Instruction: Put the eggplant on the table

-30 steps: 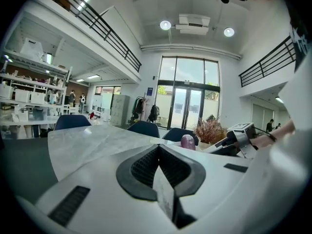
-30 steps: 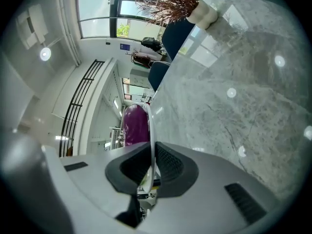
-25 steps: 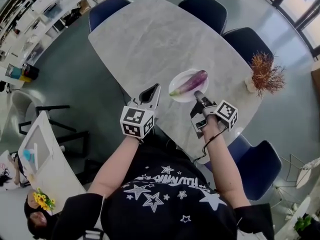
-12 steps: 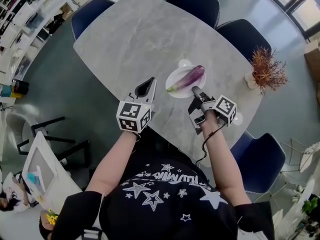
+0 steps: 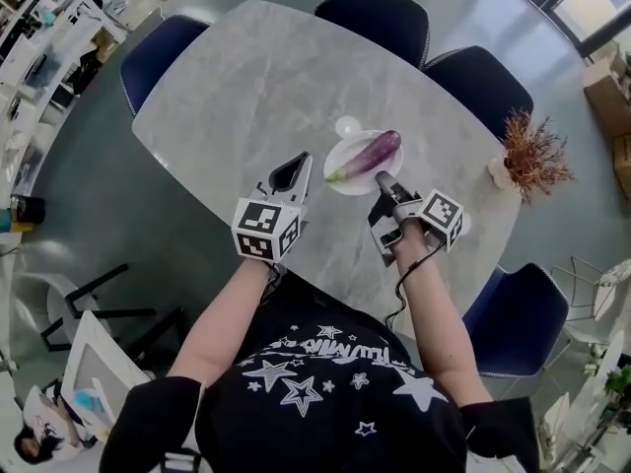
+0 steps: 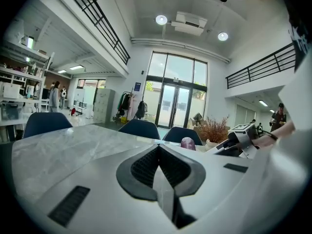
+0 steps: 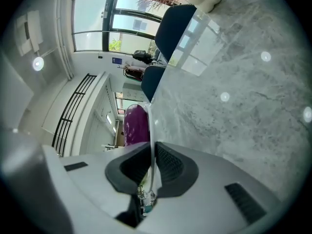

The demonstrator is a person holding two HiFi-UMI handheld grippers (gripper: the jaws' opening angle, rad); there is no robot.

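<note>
The white plate sits on the marble table, close to the edge nearest me and toward its right end. The eggplant lies in it, slantwise across the dish, its purple bulb pointing to the far right and its paler stem end toward the near left. It has not reached the tabletop; only the plate carries it.

My right gripper meets the plate at its near rim. In the right gripper view, the thin white edge of the plate runs straight in between the two pads, and the jaws are drawn narrow onto it, pinching the rim. The eggplant shows just beyond my fingertips.

My left gripper hangs over the table's near edge, left of the plate and apart from it. Its jaws are pressed together with nothing between them, and it touches nothing.

A pot of dried reddish plant stands at the table's right edge, well apart from the plate. Dark blue chairs ring the table.
</note>
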